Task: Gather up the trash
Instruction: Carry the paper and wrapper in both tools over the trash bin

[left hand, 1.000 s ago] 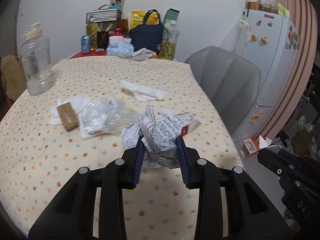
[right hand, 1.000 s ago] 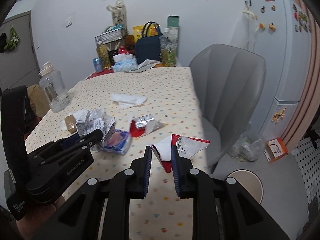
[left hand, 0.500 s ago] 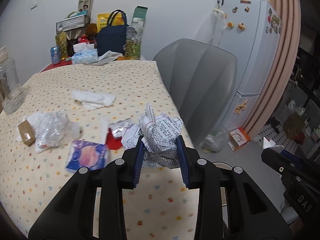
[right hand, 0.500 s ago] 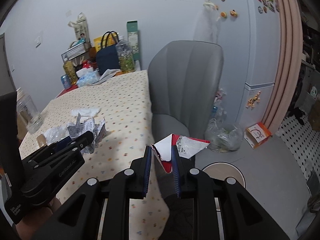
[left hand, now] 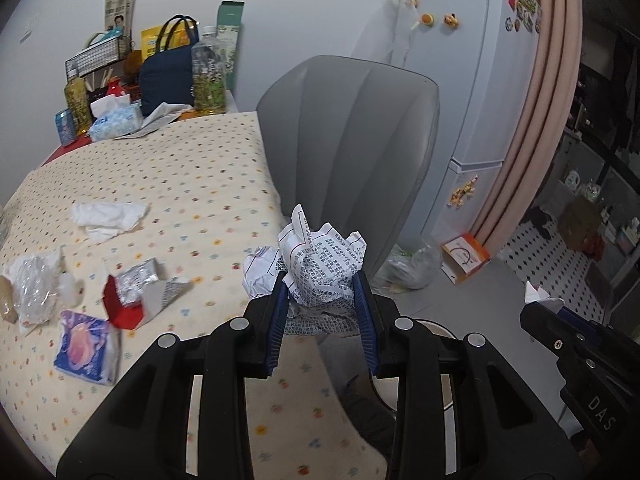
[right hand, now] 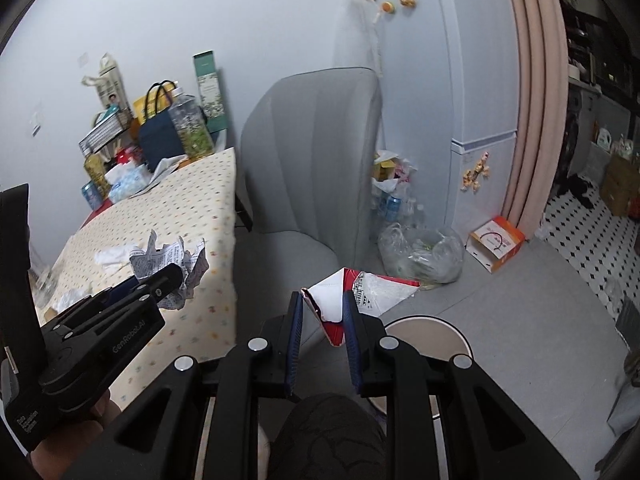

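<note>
Both grippers have swung rightward off the table since the earlier frames, so the grey chair (left hand: 352, 152) now fills the centre of each view and the floor shows at lower right. In the left wrist view the left gripper (left hand: 323, 312) pinches a crumpled printed paper ball (left hand: 324, 268) between its blue pads, at centre frame over the table's right edge. Left on the dotted tablecloth (left hand: 192, 176) are a white tissue (left hand: 108, 218) at middle left, a red-and-foil wrapper (left hand: 136, 296) below it, a blue-and-pink packet (left hand: 86, 346) at lower left, and a clear plastic wrapper (left hand: 34, 292) at the far left edge. In the right wrist view the right gripper (right hand: 322, 330) is clamped on a red-and-white torn carton piece (right hand: 348, 292) at lower centre, held off the table over the floor, just left of and above the rim of a round beige bin (right hand: 424, 330). A knotted clear plastic bag (right hand: 420, 254) sits on the floor beside the chair, with an orange-and-white box (right hand: 496, 242) to its right near the white fridge (right hand: 452, 80). The left gripper appears again at the left of this view (right hand: 160, 280), the paper ball (right hand: 172, 258) in its tips.
</note>
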